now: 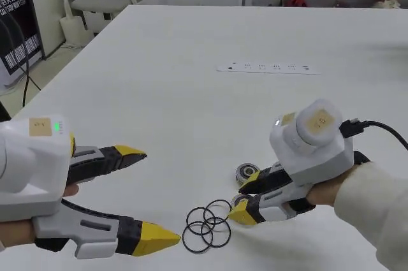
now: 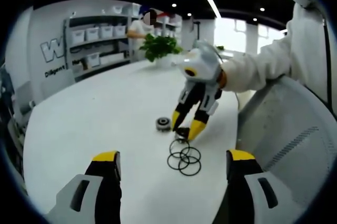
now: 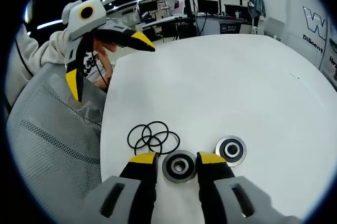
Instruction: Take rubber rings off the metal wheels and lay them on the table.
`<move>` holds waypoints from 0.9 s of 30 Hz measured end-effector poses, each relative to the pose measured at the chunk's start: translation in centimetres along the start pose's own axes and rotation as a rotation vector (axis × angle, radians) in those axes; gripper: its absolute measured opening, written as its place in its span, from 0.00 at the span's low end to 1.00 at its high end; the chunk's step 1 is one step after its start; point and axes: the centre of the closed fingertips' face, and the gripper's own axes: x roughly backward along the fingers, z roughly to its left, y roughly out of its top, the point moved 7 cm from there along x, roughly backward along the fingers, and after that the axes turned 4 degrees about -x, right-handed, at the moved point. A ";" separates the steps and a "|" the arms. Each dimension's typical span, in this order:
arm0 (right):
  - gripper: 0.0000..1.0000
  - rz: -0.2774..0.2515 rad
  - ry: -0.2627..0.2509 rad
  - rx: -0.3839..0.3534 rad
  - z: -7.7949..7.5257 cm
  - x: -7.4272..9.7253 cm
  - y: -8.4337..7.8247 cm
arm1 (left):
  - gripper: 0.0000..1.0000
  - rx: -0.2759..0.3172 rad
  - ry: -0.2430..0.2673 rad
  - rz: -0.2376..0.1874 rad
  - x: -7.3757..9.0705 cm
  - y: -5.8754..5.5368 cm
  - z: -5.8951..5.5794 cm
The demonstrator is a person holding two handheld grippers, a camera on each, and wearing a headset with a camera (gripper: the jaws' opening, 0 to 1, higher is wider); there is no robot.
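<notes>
Two grippers work over the wide white tabletop [image 1: 191, 80], which stretches bare and open away from me. Its near edge runs alongside a grey mesh chair back [image 3: 52, 145]. A flat white power strip [image 1: 268, 67] lies well apart from the work, farther up the tabletop.

My left gripper [image 1: 153, 196] is raised near that edge, jaws wide apart and holding nothing, pointing toward the work. My right gripper [image 3: 177, 156] is down at the surface. Its jaws are narrow and closed on the nearer round metal wheel [image 3: 179, 167], which lies flat, silvery with a dark band at its rim and a dark hub.

The second round metal wheel [image 3: 231, 149] looks the same and lies just beside the first, outside the jaws. About five thin black rubber rings [image 3: 152, 137] lie loose and overlapping just beside the held wheel, between the two grippers.
</notes>
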 end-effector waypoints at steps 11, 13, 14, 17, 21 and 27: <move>0.25 0.036 -0.009 0.026 -0.4 0.1 -0.5 | 0.84 0.002 -0.002 0.001 0.0 0.0 0.0; 0.25 0.039 -0.011 0.024 -0.5 0.2 -0.5 | 0.84 0.001 -0.003 0.002 0.0 0.0 0.0; 0.25 0.039 -0.011 0.023 -0.5 0.2 -0.5 | 0.84 0.001 -0.003 0.002 0.0 0.0 -0.1; 0.25 0.042 -0.014 0.023 -0.5 0.3 -0.6 | 0.84 0.001 -0.003 0.003 0.0 0.0 0.0; 0.25 0.040 -0.016 0.022 -0.5 0.4 -0.5 | 0.84 0.000 -0.004 0.003 0.0 0.0 0.0; 0.26 0.006 -0.023 -0.014 -0.7 1.3 0.0 | 0.84 0.000 -0.004 -0.002 0.0 0.0 -0.1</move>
